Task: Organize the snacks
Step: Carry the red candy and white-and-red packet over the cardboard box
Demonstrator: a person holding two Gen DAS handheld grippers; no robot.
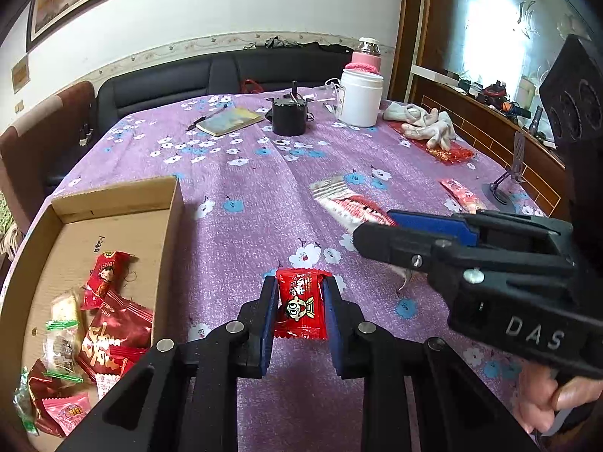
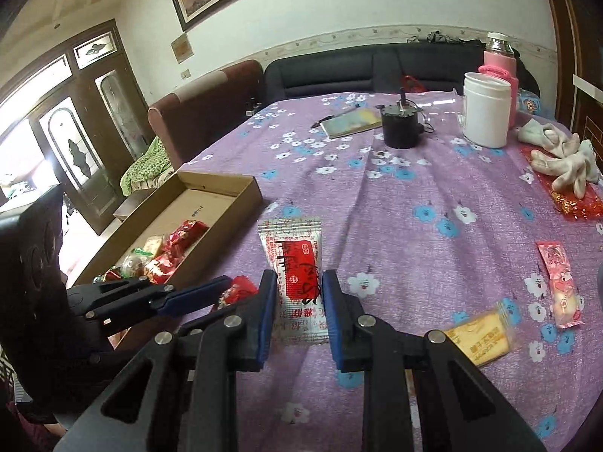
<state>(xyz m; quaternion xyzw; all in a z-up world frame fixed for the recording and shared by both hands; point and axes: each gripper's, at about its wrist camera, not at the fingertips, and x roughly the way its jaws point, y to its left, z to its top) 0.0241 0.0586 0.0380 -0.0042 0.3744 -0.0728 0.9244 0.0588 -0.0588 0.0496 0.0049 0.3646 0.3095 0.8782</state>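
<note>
A table (image 1: 241,173) under a purple flowered cloth fills both views, with a dark sofa (image 1: 158,83) behind it. At its left edge sits an open cardboard box (image 1: 113,226) (a heap of wrapped snacks already lies in its near end). Further back stand a white jar (image 1: 360,98), a black can (image 1: 288,116), a notebook (image 1: 231,120) and a pile of pale gloves (image 1: 429,124).

Both grippers point forward and downward over the cloth, side by side. The right gripper (image 2: 296,293) reaches in from the right of the left wrist view, its handle gripped by a hand (image 1: 557,395) at the lower corner. Its jaws pinch a white-and-red sachet (image 2: 294,275) at the lower half, and the sachet stands upright between the blue pads, its top clear above them.

The left gripper (image 1: 299,301) has its jaws pressed on a small red candy (image 1: 300,303), held upright by its sides, just right of the box and apart from its wall.

Loose on the cloth to the right lie a yellow biscuit pack (image 2: 480,333) and a pink pack (image 2: 561,286), near each other but not touching.
</note>
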